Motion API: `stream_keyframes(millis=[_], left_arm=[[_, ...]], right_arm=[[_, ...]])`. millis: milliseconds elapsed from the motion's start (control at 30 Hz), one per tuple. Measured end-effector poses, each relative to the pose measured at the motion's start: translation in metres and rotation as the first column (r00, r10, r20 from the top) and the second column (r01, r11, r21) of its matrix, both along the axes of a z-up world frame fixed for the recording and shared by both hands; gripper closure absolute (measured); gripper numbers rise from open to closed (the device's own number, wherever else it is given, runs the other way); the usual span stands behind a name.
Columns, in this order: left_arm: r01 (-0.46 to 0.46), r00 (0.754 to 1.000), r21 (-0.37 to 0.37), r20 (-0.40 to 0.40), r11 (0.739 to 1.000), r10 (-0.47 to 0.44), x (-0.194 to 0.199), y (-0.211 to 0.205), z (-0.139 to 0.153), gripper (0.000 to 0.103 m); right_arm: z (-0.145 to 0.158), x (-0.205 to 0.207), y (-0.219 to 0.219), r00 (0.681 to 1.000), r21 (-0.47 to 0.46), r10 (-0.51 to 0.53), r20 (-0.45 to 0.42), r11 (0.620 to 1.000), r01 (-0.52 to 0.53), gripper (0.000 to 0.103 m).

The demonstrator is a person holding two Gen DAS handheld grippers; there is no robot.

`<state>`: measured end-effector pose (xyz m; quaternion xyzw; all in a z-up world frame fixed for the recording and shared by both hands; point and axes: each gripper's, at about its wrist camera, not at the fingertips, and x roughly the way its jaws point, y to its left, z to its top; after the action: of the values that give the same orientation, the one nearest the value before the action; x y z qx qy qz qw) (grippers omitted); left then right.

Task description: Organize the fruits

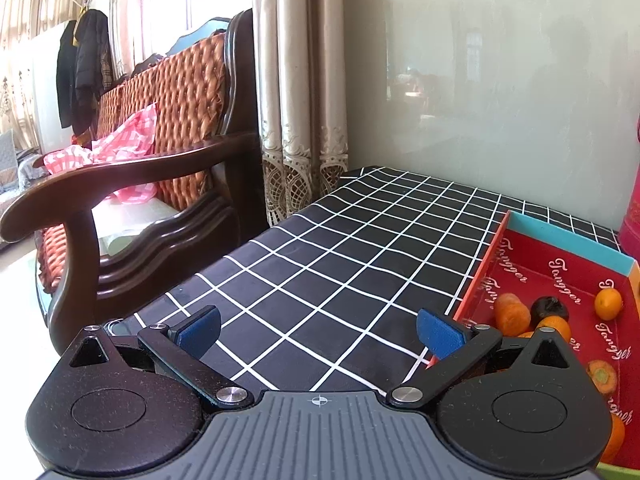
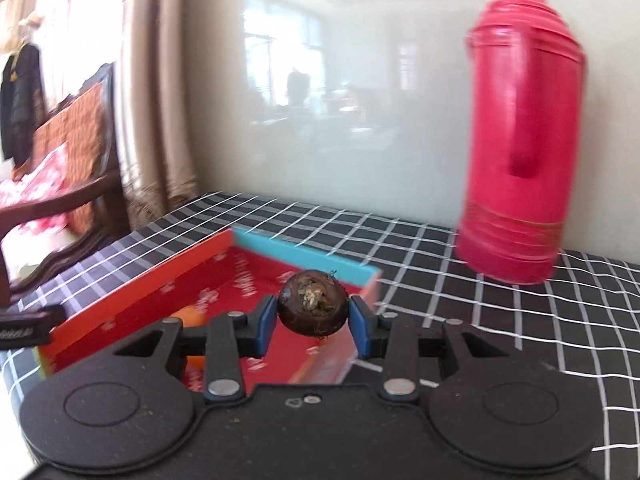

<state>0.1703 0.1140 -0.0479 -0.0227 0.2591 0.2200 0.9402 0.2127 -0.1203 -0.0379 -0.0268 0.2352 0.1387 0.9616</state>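
My right gripper (image 2: pixel 313 318) is shut on a dark brown round fruit (image 2: pixel 313 304), holding it above the red box (image 2: pixel 132 294) with the blue far wall. An orange fruit (image 2: pixel 191 315) shows inside the box behind the left finger. In the left wrist view my left gripper (image 1: pixel 319 332) stands open over the checked cloth, with nothing between its blue pads (image 1: pixel 438 334). To its right the red box (image 1: pixel 560 248) holds several oranges (image 1: pixel 608 303), another dark fruit (image 1: pixel 549 309) and a cut carrot piece (image 1: pixel 603 376).
A tall red thermos (image 2: pixel 522 132) stands on the black-and-white checked tablecloth (image 1: pixel 340 248) at the right, close to the wall. A wooden armchair (image 1: pixel 132 184) with an orange cushion and curtains (image 1: pixel 300 80) stand left of the table.
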Motion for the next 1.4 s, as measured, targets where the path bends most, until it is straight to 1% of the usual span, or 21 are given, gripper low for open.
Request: stream_keyframes(millis=[233,367,433,533,567,633,667,700,767,800,833,900,933,1000,1067,1167,1233,1400], left_arm=[[0.007,1.000,0.012,-0.008,1.000,-0.007,-0.005,0.005,0.000,0.000],[0.007,1.000,0.015,-0.010,1.000,-0.007,-0.006,0.008,0.000,0.000],[0.010,1.000,0.008,-0.007,1.000,-0.010,-0.007,0.008,0.000,0.000],[0.020,1.000,0.003,0.000,1.000,-0.020,-0.007,0.007,0.001,0.000],[0.026,1.000,0.003,0.003,1.000,-0.026,-0.008,0.006,0.002,0.000],[0.044,0.999,0.006,0.013,0.999,-0.044,-0.009,0.003,0.004,0.000],[0.054,0.998,0.009,0.019,0.999,-0.054,-0.011,0.001,0.006,0.000],[0.067,0.997,0.013,0.026,0.998,-0.067,-0.012,-0.001,0.007,0.000],[0.103,0.994,0.022,0.033,0.994,-0.104,-0.016,-0.006,0.012,0.000],[0.126,0.991,0.027,0.036,0.992,-0.127,-0.019,-0.010,0.016,0.000],[0.143,0.989,0.030,0.041,0.989,-0.144,-0.025,-0.012,0.021,0.000],[0.181,0.982,0.029,0.053,0.983,-0.182,-0.040,-0.019,0.030,0.000],[0.202,0.978,0.024,0.054,0.979,-0.203,-0.048,-0.021,0.035,0.000],[0.245,0.968,0.015,0.044,0.969,-0.246,-0.063,-0.029,0.044,0.000],[0.283,0.958,0.010,0.034,0.959,-0.284,-0.079,-0.036,0.053,0.000],[0.319,0.947,0.008,0.022,0.948,-0.319,-0.099,-0.043,0.064,0.000],[0.332,0.943,0.004,0.017,0.943,-0.332,-0.111,-0.046,0.070,0.000],[0.344,0.939,0.005,0.020,0.939,-0.344,-0.136,-0.048,0.079,0.000]], right_arm=[[-0.006,-0.013,0.028,0.999,-0.071,0.036,-0.023,0.997,-0.037,0.072],[-0.008,-0.017,0.034,1.000,-0.110,0.025,-0.012,0.994,-0.026,0.069],[-0.007,-0.018,0.035,1.000,-0.107,0.016,-0.005,0.994,-0.017,0.069],[0.000,-0.027,0.027,1.000,-0.076,-0.009,0.012,0.997,0.010,0.068],[0.002,-0.030,0.024,1.000,-0.062,-0.021,0.017,0.998,0.022,0.066],[0.006,-0.039,0.017,0.998,-0.032,-0.055,0.024,0.998,0.056,0.056],[0.008,-0.046,0.013,0.997,-0.019,-0.077,0.030,0.997,0.078,0.048],[0.011,-0.055,0.008,0.994,-0.006,-0.101,0.042,0.995,0.101,0.043],[0.017,-0.073,0.000,0.988,0.012,-0.142,0.059,0.990,0.142,0.039],[0.020,-0.081,-0.004,0.984,0.021,-0.165,0.061,0.986,0.164,0.033],[0.023,-0.091,-0.008,0.980,0.033,-0.190,0.063,0.982,0.188,0.030],[0.030,-0.110,-0.017,0.968,0.062,-0.243,0.067,0.969,0.239,0.019],[0.033,-0.119,-0.020,0.961,0.076,-0.267,0.064,0.962,0.262,0.016],[0.038,-0.133,-0.026,0.948,0.098,-0.317,0.041,0.945,0.312,0.006],[0.043,-0.146,-0.030,0.939,0.126,-0.344,0.012,0.932,0.340,0.006],[0.049,-0.164,-0.029,0.937,0.152,-0.350,-0.009,0.925,0.347,0.006],[0.051,-0.175,-0.026,0.932,0.143,-0.362,-0.002,0.922,0.359,0.006],[0.057,-0.198,-0.014,0.932,0.123,-0.362,0.009,0.926,0.358,0.006]])
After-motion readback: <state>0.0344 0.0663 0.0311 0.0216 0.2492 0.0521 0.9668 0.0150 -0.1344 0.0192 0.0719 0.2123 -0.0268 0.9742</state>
